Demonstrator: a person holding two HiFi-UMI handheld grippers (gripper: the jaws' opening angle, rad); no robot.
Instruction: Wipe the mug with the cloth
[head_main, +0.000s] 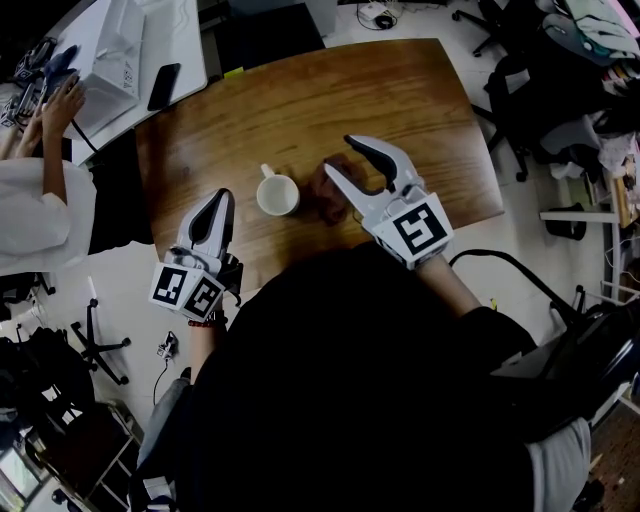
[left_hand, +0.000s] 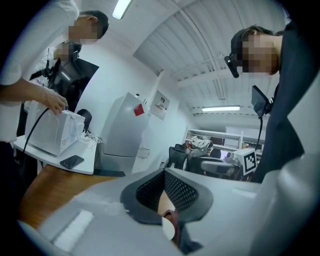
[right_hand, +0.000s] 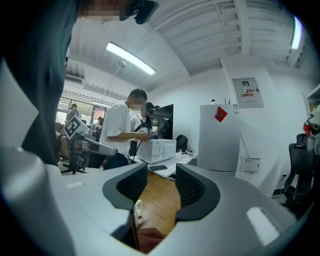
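On the wooden table (head_main: 300, 100) a white mug (head_main: 277, 194) stands upright, its handle pointing away from me. A crumpled maroon cloth (head_main: 328, 192) lies just to its right, touching or nearly touching it. My right gripper (head_main: 340, 156) hovers over the cloth with its jaws apart, and its nearer finger covers part of the cloth. In the right gripper view, only bare wood shows between the pads (right_hand: 191, 187). The cloth (right_hand: 149, 240) and the mug (right_hand: 137, 212) sit low by the jaw base. My left gripper (head_main: 221, 197) rests left of the mug, jaws together.
A white desk (head_main: 185, 40) at the far left carries a white box (head_main: 115, 50) and a dark phone (head_main: 163, 86). A person in white (head_main: 40, 200) stands there. Office chairs (head_main: 530, 90) crowd the right side beyond the table edge.
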